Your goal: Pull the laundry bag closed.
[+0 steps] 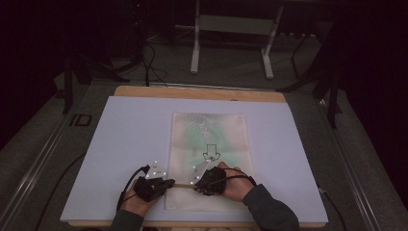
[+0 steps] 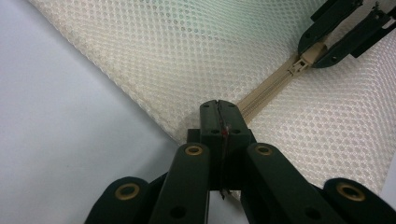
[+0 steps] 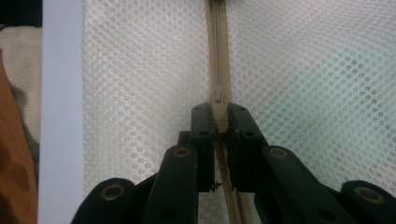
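Note:
A cream mesh bag [image 1: 209,144] with something green inside lies flat on the white board [image 1: 125,139]. Its beige zipper [image 1: 182,184] runs across the near end. My left gripper [image 1: 168,183] is shut on the bag's edge at the zipper's end, and in the left gripper view its jaws [image 2: 219,109] pinch the mesh [image 2: 187,51] there. My right gripper [image 1: 196,185] is shut on the zipper pull; in the right gripper view [image 3: 219,116] the beige pull [image 3: 218,100] sits between the pads, with the zipper tape [image 3: 216,46] running ahead. The left gripper view also shows the right gripper [image 2: 322,44] on the slider [image 2: 304,63].
The board rests on a wooden table [image 1: 199,92]. Beyond it, a white metal stand [image 1: 195,53] and cables [image 1: 149,62] are on the dark floor. The board's near edge [image 3: 60,116] lies just left of the bag in the right gripper view.

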A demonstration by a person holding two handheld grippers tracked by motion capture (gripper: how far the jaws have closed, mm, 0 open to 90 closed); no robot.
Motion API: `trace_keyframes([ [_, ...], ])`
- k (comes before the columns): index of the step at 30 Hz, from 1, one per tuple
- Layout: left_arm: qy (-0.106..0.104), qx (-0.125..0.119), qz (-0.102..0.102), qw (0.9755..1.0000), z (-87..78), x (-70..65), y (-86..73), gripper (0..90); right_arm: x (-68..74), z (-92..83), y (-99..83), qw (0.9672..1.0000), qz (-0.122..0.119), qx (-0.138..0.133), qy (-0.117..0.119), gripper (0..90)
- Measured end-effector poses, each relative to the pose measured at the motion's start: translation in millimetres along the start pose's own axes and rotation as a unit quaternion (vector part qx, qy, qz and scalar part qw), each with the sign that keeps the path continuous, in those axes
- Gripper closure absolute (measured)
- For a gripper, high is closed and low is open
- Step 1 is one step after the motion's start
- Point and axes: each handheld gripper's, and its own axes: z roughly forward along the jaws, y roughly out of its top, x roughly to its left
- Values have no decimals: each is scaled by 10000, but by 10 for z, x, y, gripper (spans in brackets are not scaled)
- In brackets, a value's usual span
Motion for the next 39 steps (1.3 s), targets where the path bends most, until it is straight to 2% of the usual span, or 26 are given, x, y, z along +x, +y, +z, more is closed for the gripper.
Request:
trace_keyframes([
  [14, -10, -3, -4, 10000, -1, 3, -2, 894, -25, -67, -91, 9997, 21, 229, 5, 824],
  [39, -17, 6, -14, 10000, -1, 6, 0, 894, -58, -146, -180, 9991, 14, 416, 57, 824],
])
